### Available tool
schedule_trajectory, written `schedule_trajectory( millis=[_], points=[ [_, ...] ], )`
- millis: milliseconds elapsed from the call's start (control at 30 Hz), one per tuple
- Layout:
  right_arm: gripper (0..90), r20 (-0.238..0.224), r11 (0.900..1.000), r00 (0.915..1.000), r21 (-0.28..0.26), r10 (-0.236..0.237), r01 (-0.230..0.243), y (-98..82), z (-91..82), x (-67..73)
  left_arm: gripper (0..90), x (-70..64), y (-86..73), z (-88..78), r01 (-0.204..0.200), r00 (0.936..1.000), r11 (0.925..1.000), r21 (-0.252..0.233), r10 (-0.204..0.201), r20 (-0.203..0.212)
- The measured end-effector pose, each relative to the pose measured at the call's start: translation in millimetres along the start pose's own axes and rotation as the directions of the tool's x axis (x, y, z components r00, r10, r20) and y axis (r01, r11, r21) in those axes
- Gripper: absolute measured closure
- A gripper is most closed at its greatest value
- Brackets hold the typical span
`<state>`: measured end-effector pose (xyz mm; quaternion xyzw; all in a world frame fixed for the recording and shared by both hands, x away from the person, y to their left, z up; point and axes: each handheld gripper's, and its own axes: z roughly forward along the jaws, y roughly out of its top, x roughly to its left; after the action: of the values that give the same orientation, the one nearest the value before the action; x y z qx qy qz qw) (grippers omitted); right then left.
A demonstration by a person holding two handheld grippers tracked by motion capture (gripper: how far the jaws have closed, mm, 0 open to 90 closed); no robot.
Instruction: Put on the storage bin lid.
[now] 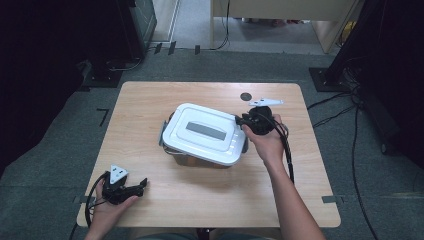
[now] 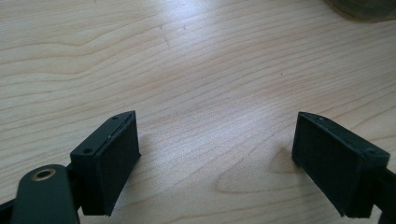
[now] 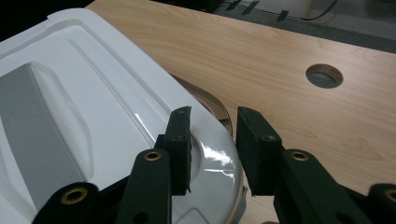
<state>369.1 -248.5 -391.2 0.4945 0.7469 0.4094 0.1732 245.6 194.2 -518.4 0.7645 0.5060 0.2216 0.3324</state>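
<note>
Overhead, from the high view, I see the white lid (image 1: 207,132) sitting on a box (image 1: 200,159) near the middle of the wooden worktop (image 1: 150,100), slightly askew so the box's rim shows along its near edge. My right tongs (image 1: 240,120) are at the lid's right corner, the hand behind them. My left tongs (image 1: 142,184) lie low over the worktop's near left corner, well apart from the box. A small round hole (image 1: 245,96) marks the worktop behind the right hand.

Next, the left gripper view: my left tongs (image 2: 215,158) stand wide apart just above bare wood, nothing between the pads. A curved dark edge of the box (image 2: 362,9) sits in the top right corner.

Finally, the right gripper view: my right tongs (image 3: 213,140) straddle the rounded corner of the lid (image 3: 93,116), one pad (image 3: 180,144) over the lid's glossy top, the other out past its edge. A narrow gap remains between them, and I cannot tell whether either pad presses on the plastic. The box's metal rim (image 3: 217,105) curves out beneath the lid, and the round hole (image 3: 324,75) lies beyond on the worktop (image 3: 280,60).
</note>
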Motion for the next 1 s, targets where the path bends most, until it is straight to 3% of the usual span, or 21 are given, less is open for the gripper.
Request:
schedule_trajectory(
  millis=[333,633,800,900,1000],
  points=[
    [66.9,-0.082,0.996,0.9927,0.021,-0.089,0.091,12.8,13.5,-3.8,14.7,0.0,0.0,0.0,0.0,1.0,1.0,0.0,0.0,0.0],
    [61.8,-0.03,0.998,0.9975,-0.004,-0.065,0.064,13.0,32.0,0.4,14.7,0.0,0.5,0.6,0.0,1.0,1.0,0.001,0.0,0.001],
    [47.0,-0.017,0.999,0.9988,-0.018,-0.045,0.045,11.1,33.1,0.7,14.7,-0.1,1.3,1.5,0.004,1.0,1.0,-0.001,-0.004,0.0],
    [39.1,-0.008,0.998,0.9987,-0.031,-0.05,0.049,8.6,27.7,1.3,14.7,-0.1,1.3,1.5,0.004,1.0,1.0,-0.001,-0.004,-0.001],
    [31.6,-0.001,0.998,0.9997,-0.051,-0.025,0.025,7.0,17.8,0.3,14.7,-0.1,1.3,1.5,0.004,1.0,1.0,-0.001,-0.004,-0.002]
  ],
)
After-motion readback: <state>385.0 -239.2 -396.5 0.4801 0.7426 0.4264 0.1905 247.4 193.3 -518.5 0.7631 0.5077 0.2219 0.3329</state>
